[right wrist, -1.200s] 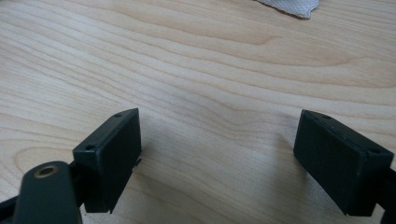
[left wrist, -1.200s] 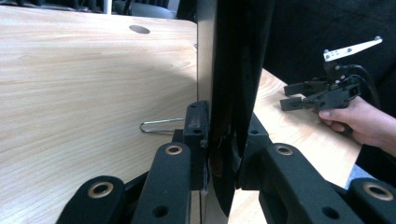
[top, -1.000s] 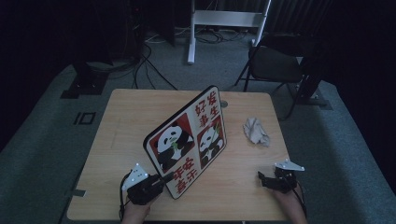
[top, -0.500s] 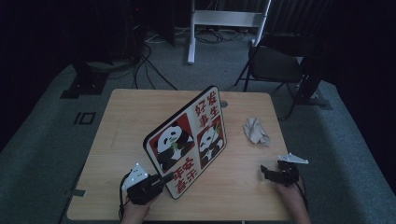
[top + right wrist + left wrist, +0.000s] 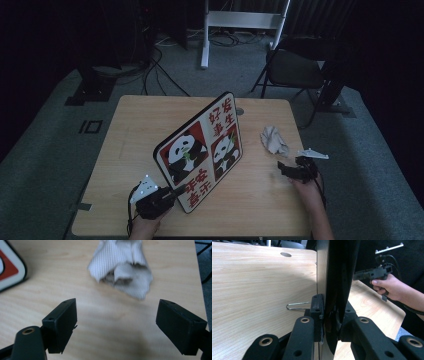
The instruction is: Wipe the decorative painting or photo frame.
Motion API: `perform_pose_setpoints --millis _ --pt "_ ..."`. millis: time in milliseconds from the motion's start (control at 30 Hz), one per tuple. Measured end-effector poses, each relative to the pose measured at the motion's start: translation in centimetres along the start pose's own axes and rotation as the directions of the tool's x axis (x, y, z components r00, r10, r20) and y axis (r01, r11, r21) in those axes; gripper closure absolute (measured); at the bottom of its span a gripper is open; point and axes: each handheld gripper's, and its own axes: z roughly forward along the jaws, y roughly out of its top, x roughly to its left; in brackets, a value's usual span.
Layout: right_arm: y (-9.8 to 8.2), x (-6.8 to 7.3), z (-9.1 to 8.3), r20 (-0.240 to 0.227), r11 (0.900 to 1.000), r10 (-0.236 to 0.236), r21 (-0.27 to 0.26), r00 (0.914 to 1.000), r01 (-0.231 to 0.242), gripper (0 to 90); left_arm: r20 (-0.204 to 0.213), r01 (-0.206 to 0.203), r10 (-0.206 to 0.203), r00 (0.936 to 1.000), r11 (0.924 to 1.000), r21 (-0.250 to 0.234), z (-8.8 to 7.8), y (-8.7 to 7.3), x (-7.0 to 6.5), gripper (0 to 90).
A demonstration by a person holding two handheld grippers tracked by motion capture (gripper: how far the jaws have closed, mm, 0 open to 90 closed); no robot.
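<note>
Two grippers work the near edge of the table (image 5: pixel 125 145), and the coming move turns on the right one: the right gripper (image 5: pixel 116 325) hangs with its jaws wide apart and nothing between them, and the crumpled cloth (image 5: pixel 123 267) lies straight ahead of it on the wood, just beyond the jaw tips, so this hand is much the nearer. That cloth is pale grey, ribbed and bunched into a loose heap with no clear long axis. Farther to the left, the left gripper (image 5: pixel 331 315) is clamped on the lower edge of the panda board (image 5: pixel 200 150), holding it propped on edge.
</note>
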Motion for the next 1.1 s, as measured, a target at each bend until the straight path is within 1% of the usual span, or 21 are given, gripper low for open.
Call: perform_pose_setpoints --millis 100,167,233,300,367,400,500,533,700,733,800,833,867,933,1033,1100 --pt "0.7 0.1 0.2 0.000 1.000 -0.002 -0.007 1.0000 0.002 16.7 0.001 0.000 0.000 1.0000 1.0000 0.001 0.0 0.0 0.0 78.8" --pt "1.6 0.1 0.6 -0.008 1.000 0.001 -0.017 1.0000 -0.002 16.7 0.000 0.000 0.000 1.0000 1.0000 0.002 0.0 0.0 0.0 78.8" --pt "2.3 0.2 0.8 0.000 1.000 -0.007 -0.019 1.0000 0.007 16.8 0.002 -0.001 0.001 1.0000 1.0000 0.002 0.0 0.0 0.0 78.8" --pt "3.1 0.3 1.0 -0.011 1.000 -0.003 -0.026 0.9999 0.003 16.8 0.002 -0.001 0.001 1.0000 1.0000 0.003 -0.1 0.0 0.0 78.8" --pt "3.9 0.4 1.4 -0.002 0.999 -0.013 -0.029 0.9999 0.013 16.8 0.004 0.002 -0.002 1.0000 1.0000 0.002 -0.1 0.0 0.1 78.8" --pt "4.4 0.4 1.6 -0.013 0.999 -0.015 -0.031 0.9998 0.015 16.8 0.004 0.000 0.000 1.0000 1.0000 0.003 -0.1 0.0 0.1 78.8" --pt "5.4 0.5 2.4 -0.005 0.999 -0.026 -0.025 0.9997 0.026 16.8 0.004 -0.001 0.001 1.0000 1.0000 0.004 -0.1 0.0 0.1 78.8" --pt "5.7 0.5 2.7 -0.006 1.000 -0.021 -0.022 0.9998 0.021 16.8 0.004 -0.001 0.001 1.0000 1.0000 0.004 -0.1 0.0 0.1 78.8" --pt "7.0 0.1 4.4 0.026 1.000 -0.012 -0.011 0.9996 0.012 17.2 0.005 0.002 -0.002 1.0000 1.0000 0.004 -0.1 0.0 0.1 78.8" --pt "7.2 0.1 4.7 0.040 1.000 -0.016 -0.006 0.9991 0.017 17.2 0.005 0.002 -0.002 1.0000 1.0000 0.003 -0.1 0.0 0.1 78.8" --pt "7.6 -0.2 5.3 0.041 1.000 -0.001 -0.005 0.9992 0.001 17.7 0.005 0.003 -0.003 1.0000 1.0000 0.003 -0.1 0.0 0.1 78.8" --pt "7.8 -0.3 5.6 0.050 1.000 -0.002 -0.002 0.9987 0.002 20.0 0.005 0.003 -0.003 1.0000 1.0000 0.003 -0.1 0.0 0.1 78.8" --pt "7.9 -0.4 5.9 0.062 1.000 -0.003 -0.001 0.9981 0.003 20.0 0.004 0.004 -0.004 1.0000 1.0000 0.002 -0.1 0.0 0.1 78.8" --pt "8.0 -0.6 6.5 0.066 1.000 0.009 0.003 0.9978 -0.009 20.0 0.006 0.004 -0.004 1.0000 1.0000 0.003 -0.1 0.0 0.1 78.8" --pt "8.0 -0.5 7.5 0.072 1.000 0.015 0.015 0.9973 -0.016 20.0 0.009 0.005 -0.005 0.9999 1.0000 0.005 -0.1 0.0 0.2 78.7" --pt "7.9 -0.3 8.1 0.081 1.000 0.003 0.030 0.9967 -0.005 20.0 0.010 0.006 -0.006 0.9999 1.0000 0.004 -0.1 0.0 0.2 78.8"
